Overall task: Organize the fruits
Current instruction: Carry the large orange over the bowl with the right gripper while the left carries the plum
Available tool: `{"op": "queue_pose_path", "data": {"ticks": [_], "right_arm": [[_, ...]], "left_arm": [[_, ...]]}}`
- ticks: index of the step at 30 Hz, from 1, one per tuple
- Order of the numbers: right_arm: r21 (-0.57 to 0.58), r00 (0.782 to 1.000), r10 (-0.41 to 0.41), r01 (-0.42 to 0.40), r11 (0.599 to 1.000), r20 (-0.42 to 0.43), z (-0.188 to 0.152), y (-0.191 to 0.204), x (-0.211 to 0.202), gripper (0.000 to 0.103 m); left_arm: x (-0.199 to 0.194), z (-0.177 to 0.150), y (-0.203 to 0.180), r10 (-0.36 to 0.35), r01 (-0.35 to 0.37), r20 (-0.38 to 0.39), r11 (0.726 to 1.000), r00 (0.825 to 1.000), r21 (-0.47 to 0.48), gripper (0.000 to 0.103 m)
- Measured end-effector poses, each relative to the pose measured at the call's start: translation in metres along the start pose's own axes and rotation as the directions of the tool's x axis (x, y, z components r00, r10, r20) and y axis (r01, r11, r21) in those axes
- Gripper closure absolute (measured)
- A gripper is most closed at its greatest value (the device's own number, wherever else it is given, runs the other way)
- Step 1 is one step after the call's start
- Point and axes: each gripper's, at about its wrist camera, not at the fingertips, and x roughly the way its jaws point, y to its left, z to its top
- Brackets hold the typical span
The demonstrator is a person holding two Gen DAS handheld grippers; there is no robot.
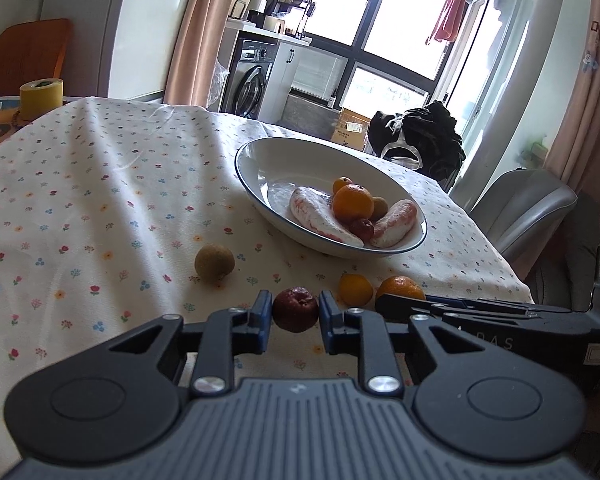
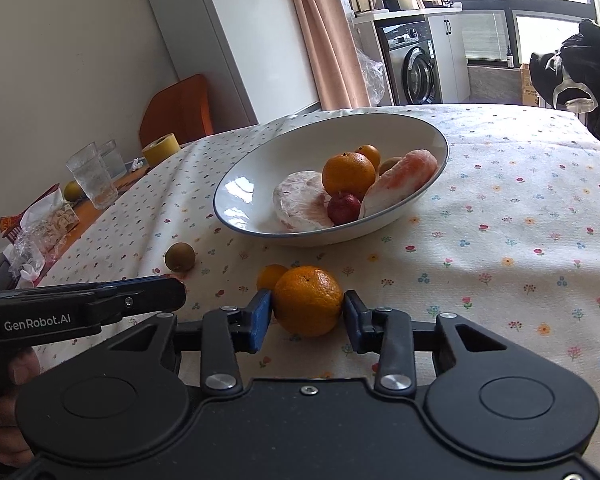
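In the left wrist view, the left gripper sits low over the floral tablecloth with its blue pads on either side of a dark red fruit; both pads look to be touching it, so it appears clamped. A brown round fruit lies to the far left of it. To the right lie a small orange and a larger orange, the latter partly hidden by the right gripper's fingers. Farther off, the white bowl holds two peeled pinkish segments, oranges, a red fruit and a brown one.

In the right wrist view, the right gripper has its pads against both sides of the larger orange, gripping it on the cloth near the bowl. The small orange sits just behind it. The left gripper reaches in from the left, held by a hand.
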Motion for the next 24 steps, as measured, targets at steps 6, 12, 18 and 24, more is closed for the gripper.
{"op": "queue_pose_path", "data": {"ticks": [6, 12, 18, 24], "right_arm": [[-0.013, 1.000, -0.005, 0.006, 1.000, 0.016, 0.002, 0.008, -0.007, 0.066], [-0.025, 0.999, 0.003, -0.002, 1.000, 0.040, 0.006, 0.013, -0.014, 0.066], [-0.033, 0.998, 0.005, -0.003, 0.999, 0.060, 0.013, 0.016, -0.020, 0.066], [-0.043, 0.997, 0.007, -0.003, 0.999, 0.079, 0.022, 0.018, -0.024, 0.066]], "left_arm": [[-0.012, 0.004, 0.002, -0.008, 0.008, 0.033, 1.000, 0.999, -0.003, 0.080], [-0.026, 0.006, 0.000, -0.020, 0.020, 0.082, 1.000, 0.996, -0.004, 0.080], [-0.032, 0.012, -0.002, -0.019, 0.019, 0.106, 1.000, 0.994, -0.001, 0.080], [-0.031, 0.019, 0.000, -0.004, 0.005, 0.112, 1.000, 0.994, -0.012, 0.080]]}}
